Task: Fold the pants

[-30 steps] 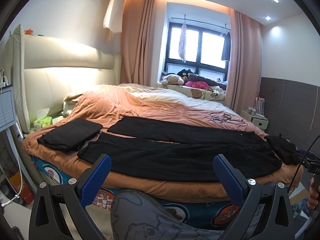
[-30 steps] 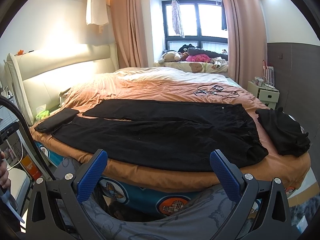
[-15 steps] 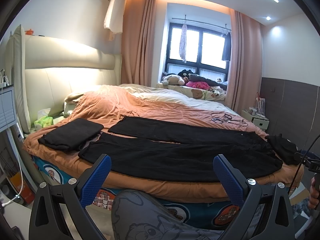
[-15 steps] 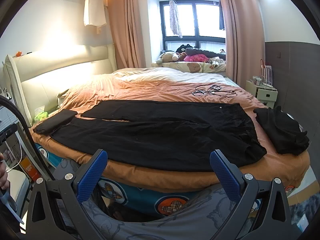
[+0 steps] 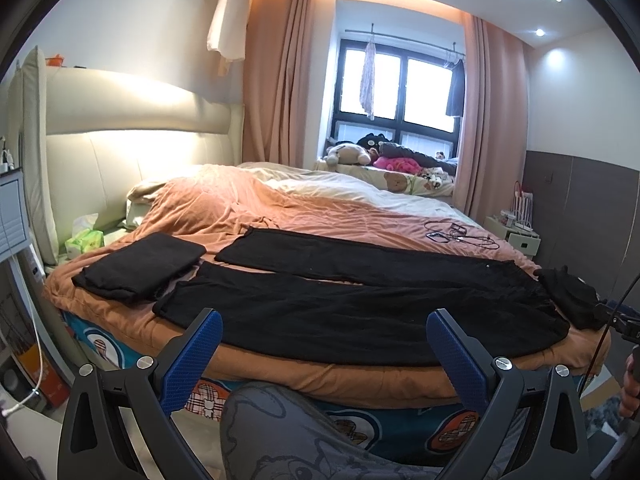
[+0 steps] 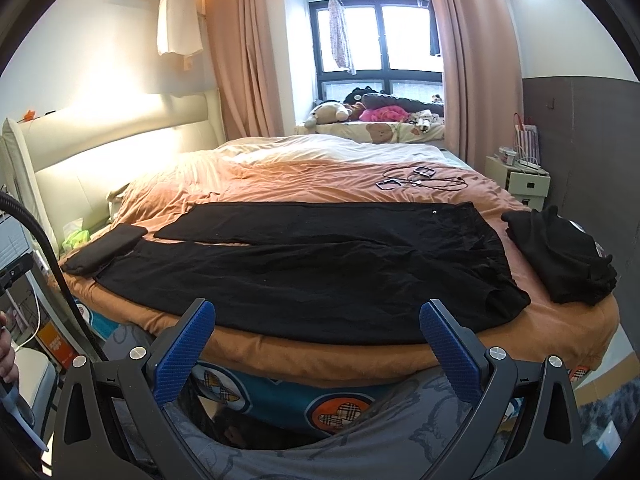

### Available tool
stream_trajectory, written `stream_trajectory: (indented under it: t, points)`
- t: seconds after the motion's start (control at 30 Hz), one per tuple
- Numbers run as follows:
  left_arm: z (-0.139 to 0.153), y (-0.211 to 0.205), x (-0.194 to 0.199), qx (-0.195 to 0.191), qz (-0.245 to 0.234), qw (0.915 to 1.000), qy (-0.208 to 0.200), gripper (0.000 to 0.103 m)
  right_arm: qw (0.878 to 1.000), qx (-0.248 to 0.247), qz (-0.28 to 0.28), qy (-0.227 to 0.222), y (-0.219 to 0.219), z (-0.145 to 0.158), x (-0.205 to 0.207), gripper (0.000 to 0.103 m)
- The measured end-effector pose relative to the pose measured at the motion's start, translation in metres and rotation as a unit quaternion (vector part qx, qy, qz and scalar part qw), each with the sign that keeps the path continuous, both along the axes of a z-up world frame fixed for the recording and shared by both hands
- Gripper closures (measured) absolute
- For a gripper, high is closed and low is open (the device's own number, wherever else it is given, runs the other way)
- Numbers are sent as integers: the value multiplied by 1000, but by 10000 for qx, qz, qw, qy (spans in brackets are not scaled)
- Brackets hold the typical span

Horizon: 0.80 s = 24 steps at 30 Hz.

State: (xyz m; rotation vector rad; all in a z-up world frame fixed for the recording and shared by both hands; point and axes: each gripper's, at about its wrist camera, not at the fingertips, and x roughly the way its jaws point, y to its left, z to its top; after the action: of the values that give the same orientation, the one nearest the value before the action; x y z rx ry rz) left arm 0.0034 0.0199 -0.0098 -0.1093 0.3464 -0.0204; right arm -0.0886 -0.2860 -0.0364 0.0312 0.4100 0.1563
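Looking along the left hand-held gripper [image 5: 320,344], its blue pads are spread wide and pinch nothing, hanging short of the bed's [image 5: 360,380] near edge, where the black pants [image 5: 340,296] lie flat, legs toward the headboard, a folded black garment [image 5: 140,266] just beside the cuffs. Over to the right wrist view: the right hand-held gripper [image 6: 318,338] is likewise spread and empty, the pants [image 6: 320,264] stretch across the orange cover, and a dark heap of clothes [image 6: 560,260] sits near the waistband end.
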Motion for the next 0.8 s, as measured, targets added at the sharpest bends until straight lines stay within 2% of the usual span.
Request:
stream_trajectory:
  t: [0.33,0.6,0.8]
  points:
    - [-8,10,36,-115,123,9997,202,0,9994,55,-297,180,-8,-2,27,0]
    - [-32,37,73,-396,409,9970,533,1,9971,194,-574,460,-24,-10,55,0]
    - [-58,61,105,-628,743,9917,841,5,9942,267,-785,690,-34,-13,83,0]
